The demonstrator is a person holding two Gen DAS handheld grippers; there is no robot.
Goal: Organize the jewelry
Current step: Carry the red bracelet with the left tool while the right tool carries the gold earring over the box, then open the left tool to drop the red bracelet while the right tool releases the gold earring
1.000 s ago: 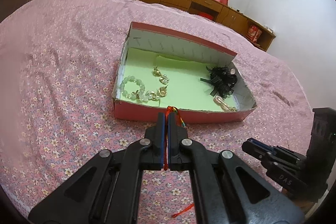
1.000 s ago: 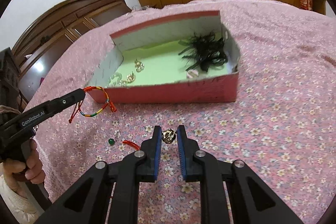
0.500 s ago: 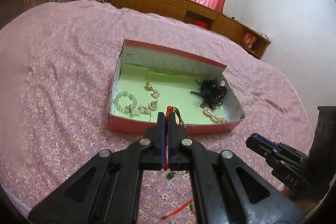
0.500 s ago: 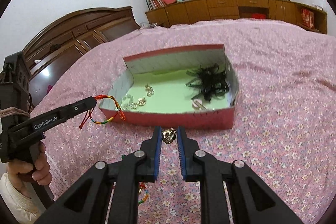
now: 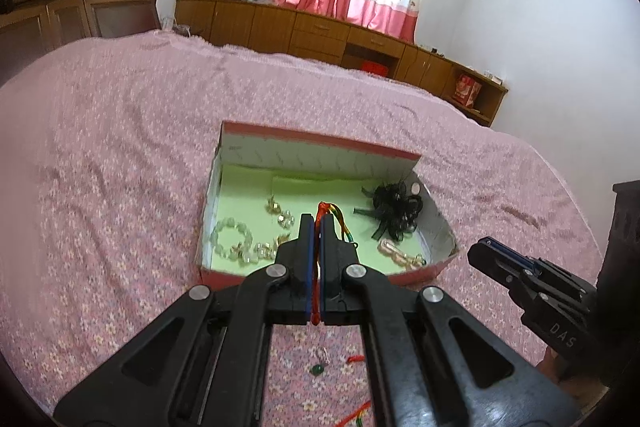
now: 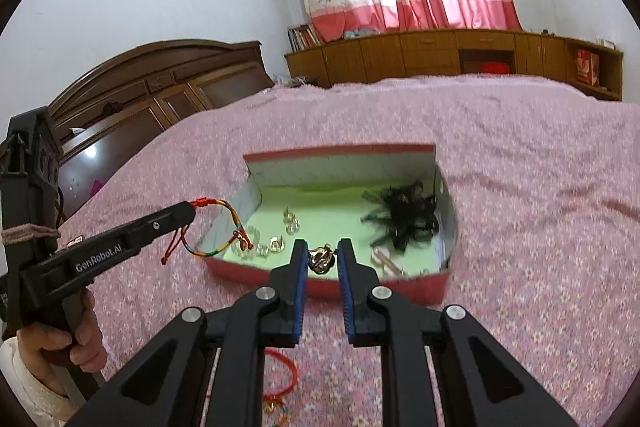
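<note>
Two hand-held grippers carry jewelry above a box on a bed.

The bed (image 6: 540, 227), under a pink floral cover, bears an open red box (image 6: 404, 285) lined in green. In the box a black bow (image 5: 396, 211) lies by the right wall, a bead bracelet (image 5: 232, 241) in the near left corner. The left hand-held gripper (image 5: 317, 223) is clamped on a rainbow cord (image 6: 224, 233) over the box's near edge; the right hand-held gripper (image 6: 323, 255) pinches a gold charm (image 6: 321, 259) at the near wall. A red band (image 6: 290, 371) lies on the bed.
</note>
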